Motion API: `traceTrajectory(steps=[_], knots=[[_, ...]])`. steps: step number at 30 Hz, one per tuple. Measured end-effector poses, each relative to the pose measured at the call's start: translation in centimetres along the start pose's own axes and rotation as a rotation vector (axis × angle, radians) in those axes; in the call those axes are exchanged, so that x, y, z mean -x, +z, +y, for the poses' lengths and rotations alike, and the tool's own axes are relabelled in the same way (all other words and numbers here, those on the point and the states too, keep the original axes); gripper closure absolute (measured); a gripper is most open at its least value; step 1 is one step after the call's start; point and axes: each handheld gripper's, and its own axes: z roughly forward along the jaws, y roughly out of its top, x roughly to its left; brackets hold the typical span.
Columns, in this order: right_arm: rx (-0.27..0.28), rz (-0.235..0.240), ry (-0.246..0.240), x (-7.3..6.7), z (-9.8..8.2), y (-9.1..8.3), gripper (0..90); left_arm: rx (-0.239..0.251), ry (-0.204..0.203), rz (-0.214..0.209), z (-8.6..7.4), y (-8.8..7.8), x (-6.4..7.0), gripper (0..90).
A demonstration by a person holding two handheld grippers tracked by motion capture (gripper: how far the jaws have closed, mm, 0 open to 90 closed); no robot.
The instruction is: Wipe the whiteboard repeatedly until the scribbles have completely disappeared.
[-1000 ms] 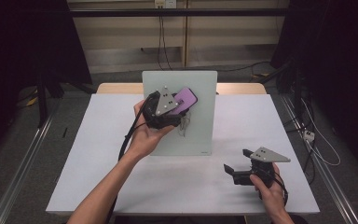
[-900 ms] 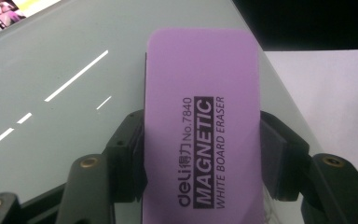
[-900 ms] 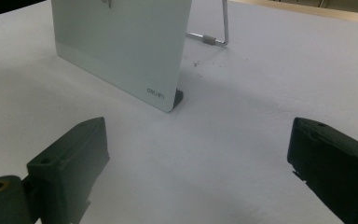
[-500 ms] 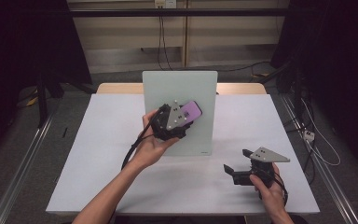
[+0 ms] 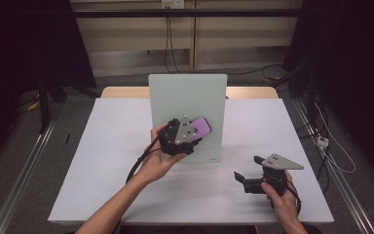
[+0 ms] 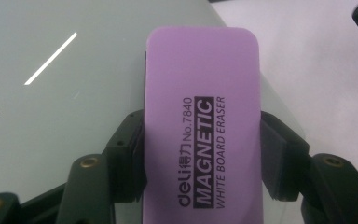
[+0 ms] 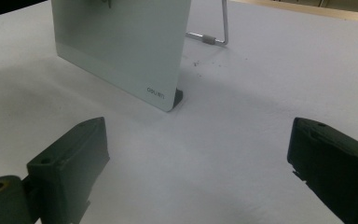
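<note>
Now my left fingers (image 6: 200,154) clench the purple eraser (image 6: 203,116), long axis pointing away, against the whiteboard (image 5: 185,97); my right fingers (image 7: 200,163) rest released, near right.

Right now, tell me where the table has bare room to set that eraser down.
The white table is bare left of the whiteboard, and also between the board and the right tongs. The crowded spot is the board's face, where the left tongs hold the purple eraser.

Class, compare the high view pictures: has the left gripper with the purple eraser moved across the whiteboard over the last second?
Yes. The left gripper, shut on the purple eraser, has slid down the whiteboard, toward its lower right corner.
</note>
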Motion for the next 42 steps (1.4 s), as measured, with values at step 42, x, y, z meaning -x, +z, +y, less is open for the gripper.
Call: traceTrajectory(steps=[42], knots=[[-0.001,0.000,-0.007,-0.2,0.0,0.0,4.9,-0.073,0.051,0.030,-4.0,-1.8,0.5,41.2]])
